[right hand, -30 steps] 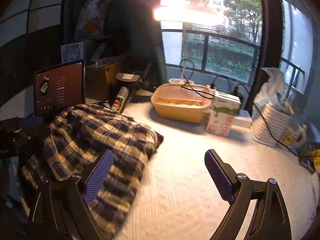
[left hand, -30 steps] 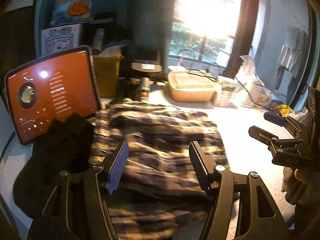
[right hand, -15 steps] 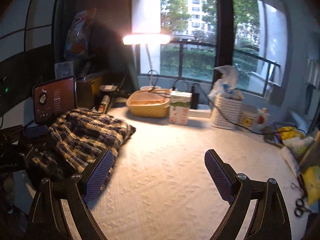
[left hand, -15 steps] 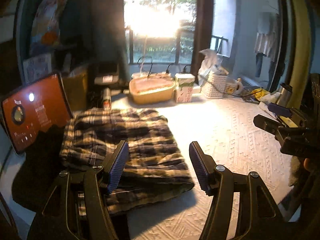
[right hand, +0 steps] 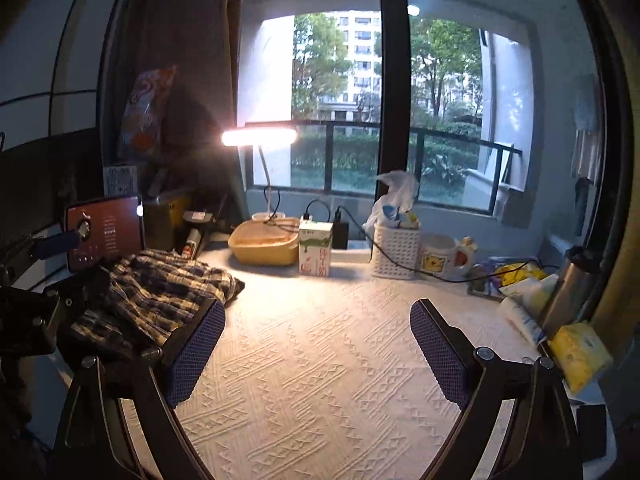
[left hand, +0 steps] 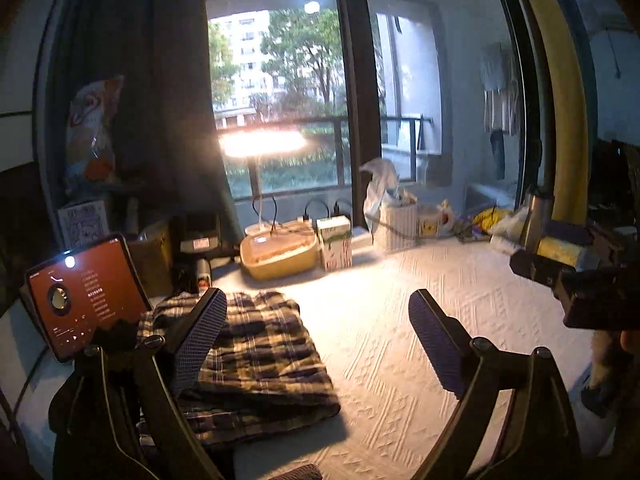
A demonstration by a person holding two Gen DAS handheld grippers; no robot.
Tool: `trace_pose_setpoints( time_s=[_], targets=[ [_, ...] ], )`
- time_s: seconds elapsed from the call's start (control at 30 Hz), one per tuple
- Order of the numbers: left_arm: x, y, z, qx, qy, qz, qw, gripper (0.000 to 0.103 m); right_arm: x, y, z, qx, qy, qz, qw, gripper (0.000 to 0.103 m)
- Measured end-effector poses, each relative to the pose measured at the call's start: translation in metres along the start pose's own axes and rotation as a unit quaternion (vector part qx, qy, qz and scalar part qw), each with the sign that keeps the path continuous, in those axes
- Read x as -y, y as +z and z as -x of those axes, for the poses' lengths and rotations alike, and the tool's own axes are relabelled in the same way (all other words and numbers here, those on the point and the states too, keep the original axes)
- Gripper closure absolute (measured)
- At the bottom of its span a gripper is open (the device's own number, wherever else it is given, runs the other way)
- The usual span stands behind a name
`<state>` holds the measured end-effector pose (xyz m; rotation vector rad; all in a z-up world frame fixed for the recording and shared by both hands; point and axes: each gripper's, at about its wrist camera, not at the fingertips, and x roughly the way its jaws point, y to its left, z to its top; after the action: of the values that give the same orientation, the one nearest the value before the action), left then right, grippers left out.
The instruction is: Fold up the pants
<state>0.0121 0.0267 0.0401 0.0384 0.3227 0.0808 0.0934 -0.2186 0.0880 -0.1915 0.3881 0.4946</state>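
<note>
The plaid pants lie folded into a compact stack at the left of the white textured table cover. My left gripper is open and empty, raised above the table with the pants below its left finger. The pants show at the left in the right wrist view. My right gripper is open and empty, held over bare table to the right of the pants. The right gripper also shows at the right edge of the left wrist view.
A lit red tablet stands left of the pants. A dark cloth lies beside it. At the back are a yellow tub, a milk carton, a white basket, a mug and a desk lamp. Clutter lines the right edge.
Both grippers have pulled back and risen away from the pants, which now lie farther off. Both stay open and empty.
</note>
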Motion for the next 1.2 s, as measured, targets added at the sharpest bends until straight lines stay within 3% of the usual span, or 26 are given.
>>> trace_pose_setpoints(
  time_s=[0.47, 0.6, 0.83, 1.2],
  targets=[
    [0.000, 0.009, 0.033, 0.080, 0.033, 0.029, 0.9958, 0.001, 0.011, 0.013, 0.059, 0.066, -0.024, -0.014, 0.997, 0.002],
    [-0.005, 0.008, 0.031, 0.079, 0.062, 0.042, 0.9940, 0.001, 0.006, 0.017, 0.070, 0.079, -0.034, 0.001, 0.996, 0.001],
    [-0.021, 0.001, 0.032, 0.083, 0.077, 0.070, 0.9912, 0.001, 0.003, 0.021, 0.067, 0.075, -0.038, 0.003, 0.996, 0.000],
    [-0.032, -0.007, 0.031, 0.074, 0.062, 0.077, 0.9923, 0.001, -0.010, 0.024, 0.054, 0.058, -0.033, 0.016, 0.998, 0.000]
  ],
)
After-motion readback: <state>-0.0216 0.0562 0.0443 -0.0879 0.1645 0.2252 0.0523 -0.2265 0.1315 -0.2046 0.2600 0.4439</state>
